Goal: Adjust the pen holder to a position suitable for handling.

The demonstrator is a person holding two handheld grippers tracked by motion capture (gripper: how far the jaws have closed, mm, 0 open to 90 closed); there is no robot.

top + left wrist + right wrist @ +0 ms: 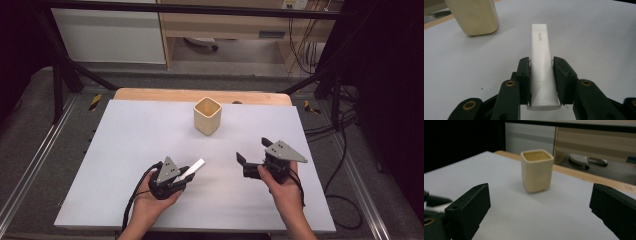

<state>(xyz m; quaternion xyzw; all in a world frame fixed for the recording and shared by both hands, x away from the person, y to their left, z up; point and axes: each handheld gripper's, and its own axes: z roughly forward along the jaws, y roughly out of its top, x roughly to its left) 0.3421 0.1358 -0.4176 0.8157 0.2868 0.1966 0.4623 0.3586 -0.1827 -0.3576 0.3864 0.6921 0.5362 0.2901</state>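
Where clamped, white flattened tube (541, 65)

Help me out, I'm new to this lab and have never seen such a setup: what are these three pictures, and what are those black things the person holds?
A person sits at a table covered with a white sheet and holds a tool in each hand: a hand-held gripper with two black jaws that squeeze together.

The high view looks down from above the person. The other two pictures come from small cameras riding on the grippers, looking along their jaws.

The left hand-held gripper is shut on a white tube, gripped near its cap end, with the flat end pointing forward. The right hand-held gripper is open and holds nothing; its jaws stand wide apart.

On the sheet stands a cream square cup, upright and seemingly empty, toward the far edge. The right gripper view faces it.
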